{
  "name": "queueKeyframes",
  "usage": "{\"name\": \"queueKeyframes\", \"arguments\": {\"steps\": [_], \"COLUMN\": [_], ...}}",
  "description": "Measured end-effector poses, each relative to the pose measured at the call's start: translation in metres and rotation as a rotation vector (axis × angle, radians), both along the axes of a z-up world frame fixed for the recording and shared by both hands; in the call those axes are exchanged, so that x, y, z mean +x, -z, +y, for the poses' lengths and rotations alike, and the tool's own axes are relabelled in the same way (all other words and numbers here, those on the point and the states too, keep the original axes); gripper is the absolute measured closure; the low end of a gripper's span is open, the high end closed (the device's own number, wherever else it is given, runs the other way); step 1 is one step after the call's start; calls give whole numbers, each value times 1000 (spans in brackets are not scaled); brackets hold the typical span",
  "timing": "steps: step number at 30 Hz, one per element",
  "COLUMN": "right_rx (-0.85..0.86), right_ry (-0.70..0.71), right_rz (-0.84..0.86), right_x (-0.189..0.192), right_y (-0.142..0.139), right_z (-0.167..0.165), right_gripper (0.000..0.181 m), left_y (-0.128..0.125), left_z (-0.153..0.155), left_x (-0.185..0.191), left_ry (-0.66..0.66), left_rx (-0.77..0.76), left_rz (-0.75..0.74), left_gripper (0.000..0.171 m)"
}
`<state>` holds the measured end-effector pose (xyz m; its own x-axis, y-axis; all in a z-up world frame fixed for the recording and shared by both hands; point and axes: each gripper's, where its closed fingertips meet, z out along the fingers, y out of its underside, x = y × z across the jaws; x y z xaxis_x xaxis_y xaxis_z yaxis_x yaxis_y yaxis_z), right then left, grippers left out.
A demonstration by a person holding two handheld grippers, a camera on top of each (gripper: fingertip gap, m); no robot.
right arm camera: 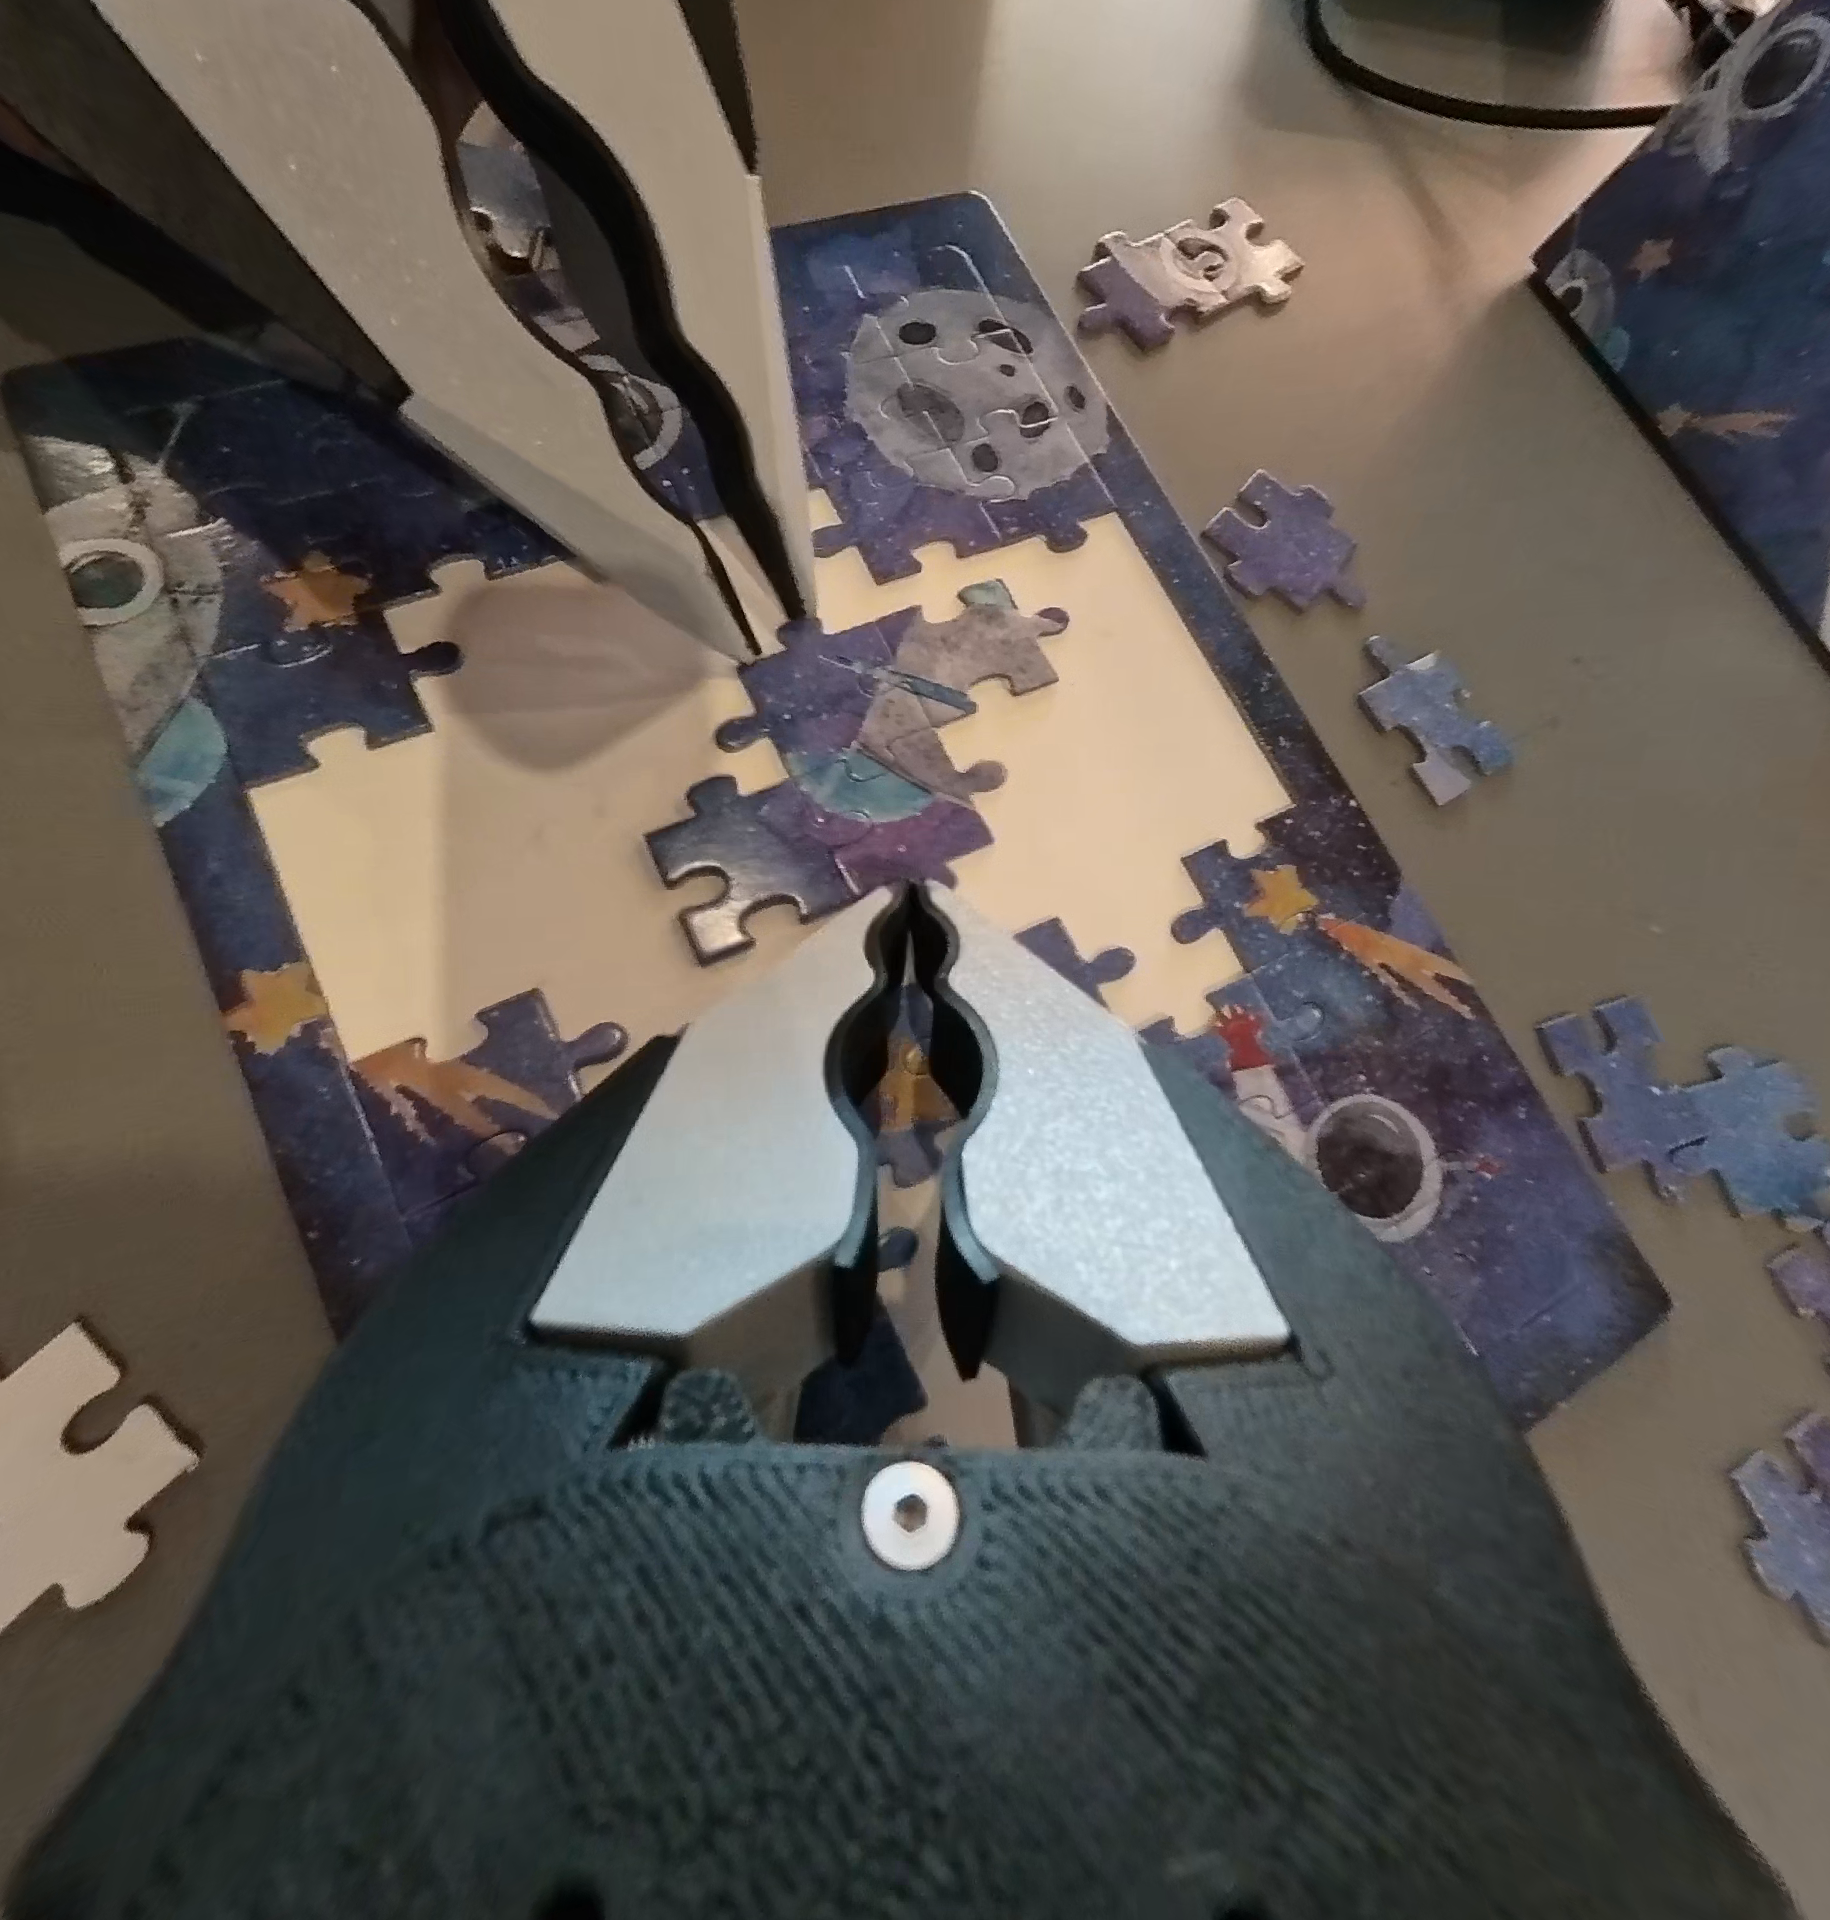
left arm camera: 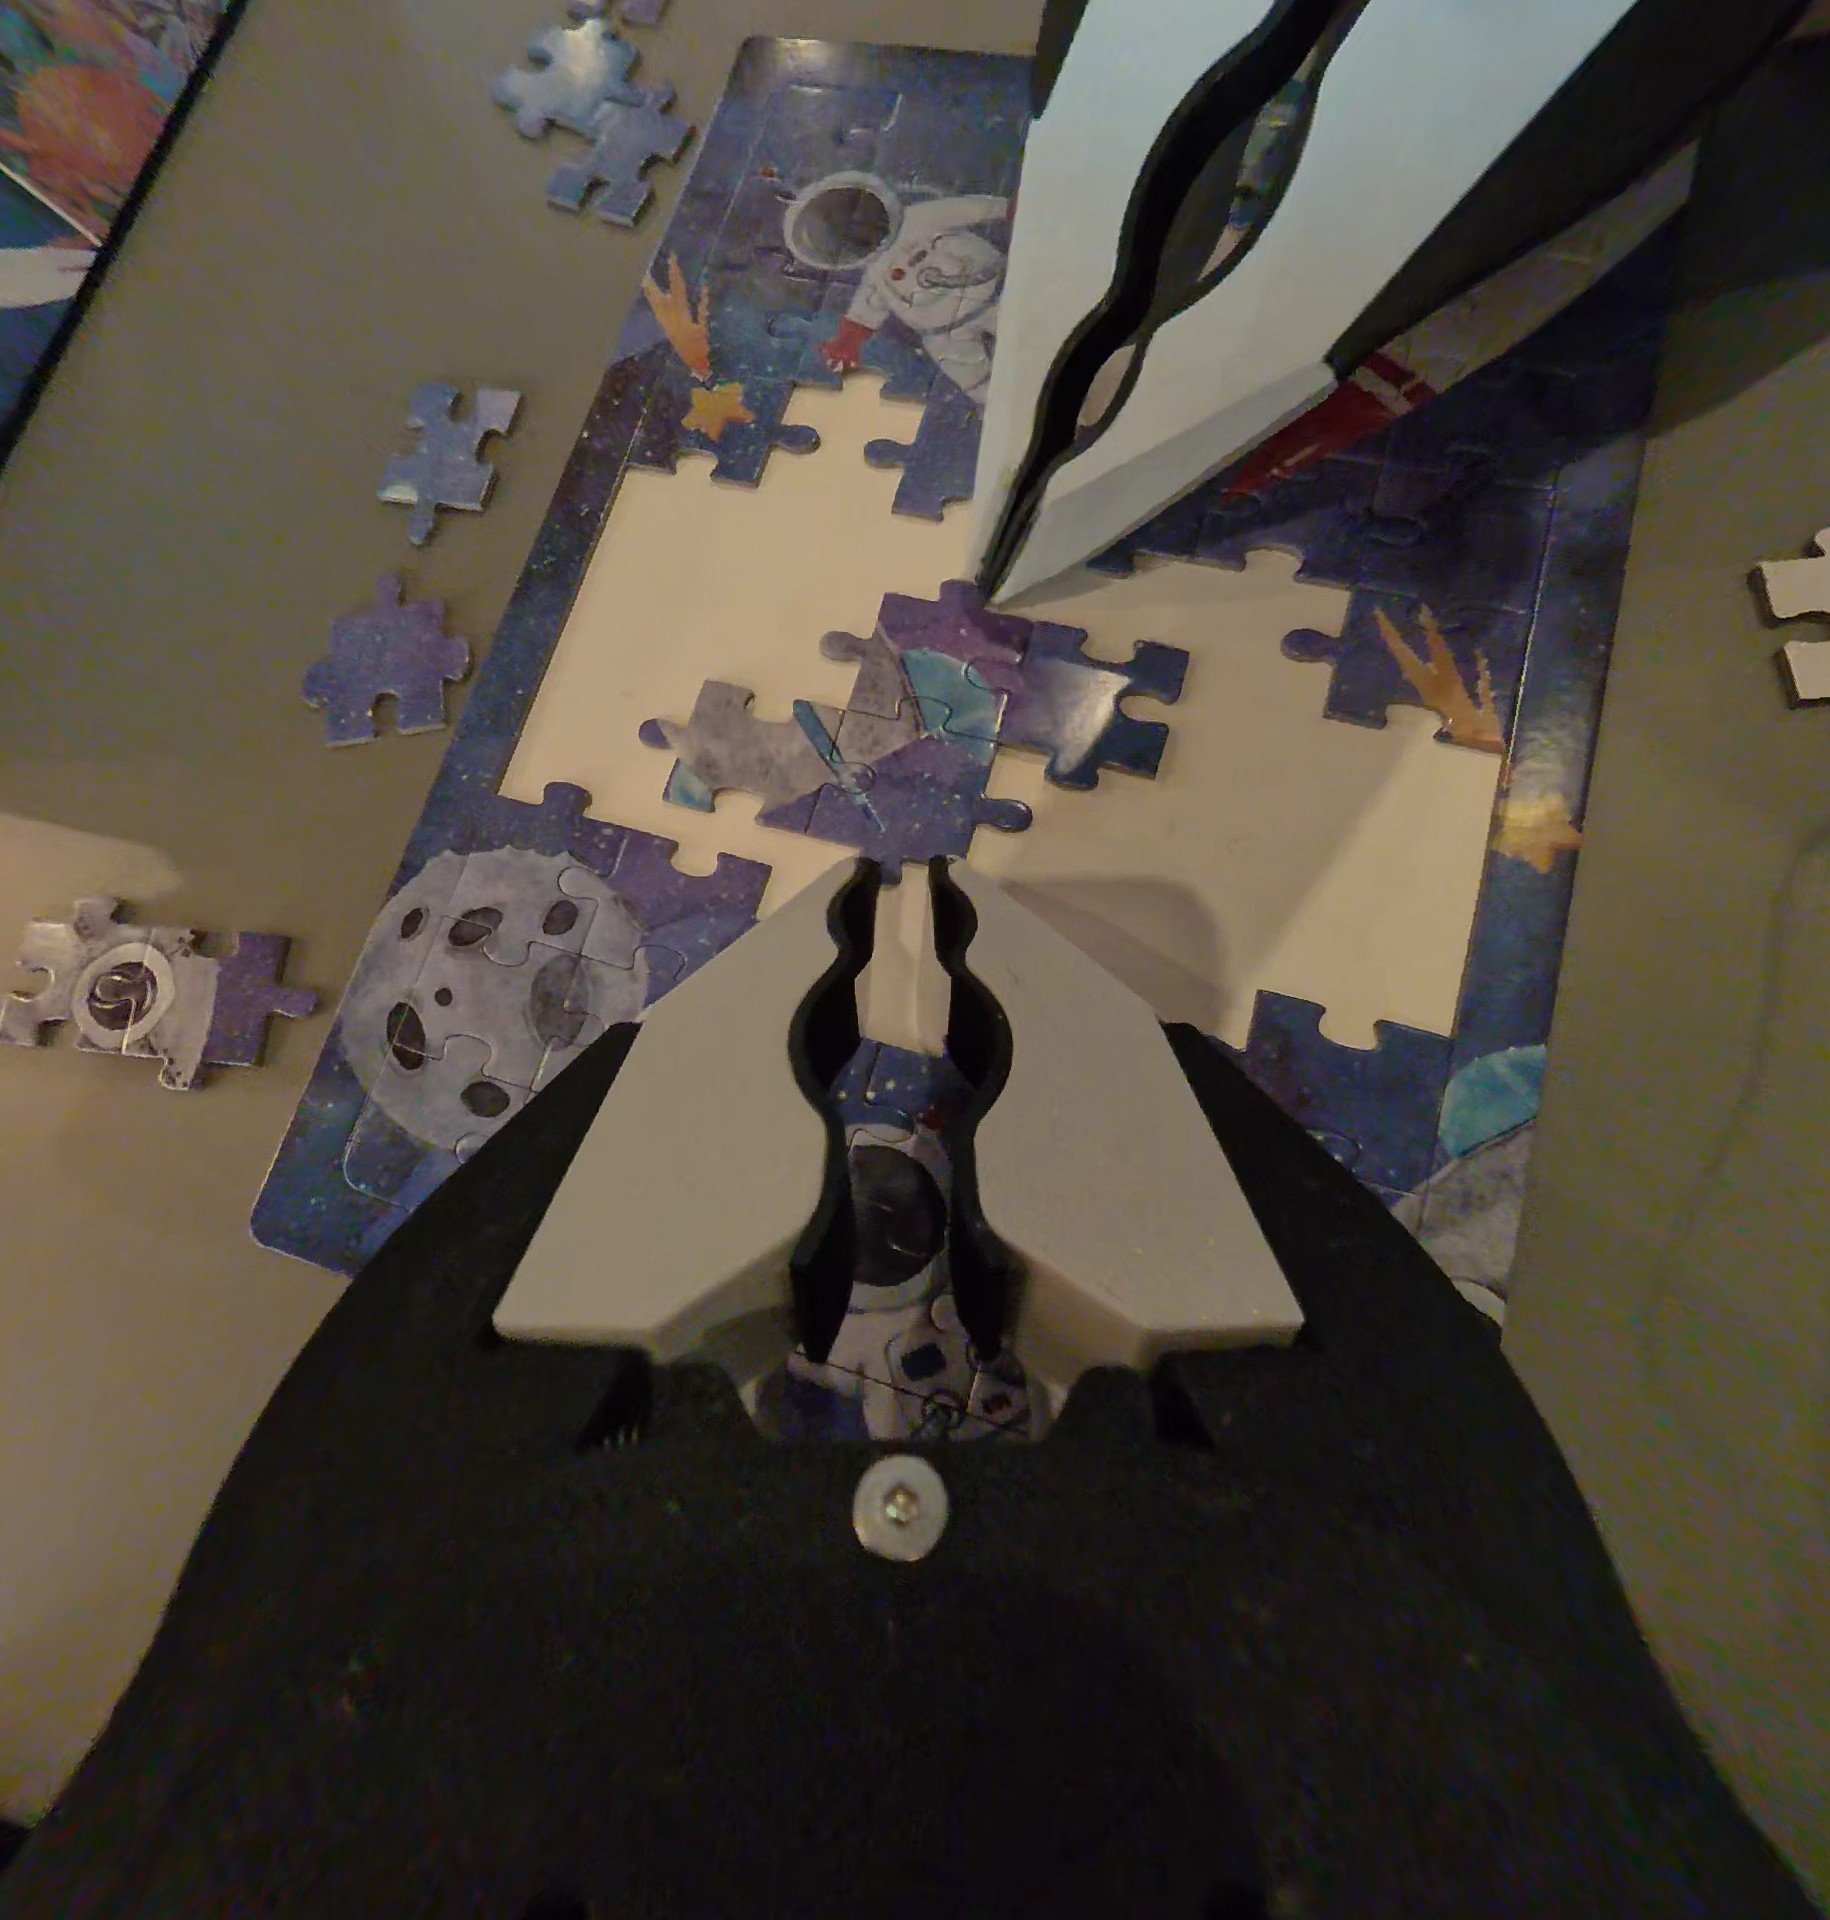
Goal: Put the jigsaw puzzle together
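Note:
A space-themed jigsaw lies in its frame (left arm camera: 537, 582), with bare cream backing (left arm camera: 724, 582) across the middle. A loose cluster of joined pieces (left arm camera: 921, 727) sits on that backing and also shows in the right wrist view (right arm camera: 869, 758). My left gripper (left arm camera: 898, 873) meets the cluster's near edge, jaws almost closed with a tab between the tips. It enters the right wrist view from the upper left (right arm camera: 771, 634). My right gripper (right arm camera: 916, 899) is shut, its tips touching the opposite edge of the cluster. It comes in from above in the left wrist view (left arm camera: 994, 597).
Several loose pieces lie on the grey table beside the frame, among them a dark blue piece (left arm camera: 386, 665), a joined pair (left arm camera: 152, 992) and a face-down white piece (left arm camera: 1815, 623). The picture box (right arm camera: 1721, 312) lies nearby. A black cable (right arm camera: 1410, 83) runs behind. The gap from one gripper's tips to the other's is roughly 6 cm.

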<state>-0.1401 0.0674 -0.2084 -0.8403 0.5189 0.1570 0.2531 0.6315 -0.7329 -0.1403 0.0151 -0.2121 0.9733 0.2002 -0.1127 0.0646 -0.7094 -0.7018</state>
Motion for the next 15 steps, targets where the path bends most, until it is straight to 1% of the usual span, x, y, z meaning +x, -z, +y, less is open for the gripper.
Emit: {"name": "queueKeyframes", "arguments": {"steps": [6, 9, 12, 15], "right_rx": [-2, -4, -7, -14], "right_ry": [-11, -12, -14, -14], "right_rz": [-3, -4, -6, -10], "right_x": [2, 3, 4, 4], "right_y": [0, 0, 0, -1], "right_z": [-1, -1, 0, 1], "right_gripper": [181, 181, 181, 181], "left_y": [-2, -14, -28, -42], "left_z": [1, 3, -6, -21], "left_x": [2, 0, -16, -41], "left_ry": [14, 7, -69, -222], "left_rx": [16, 88, 158, 223], "left_rz": [3, 26, 60, 93], "left_gripper": [160, 161, 161, 171]}}
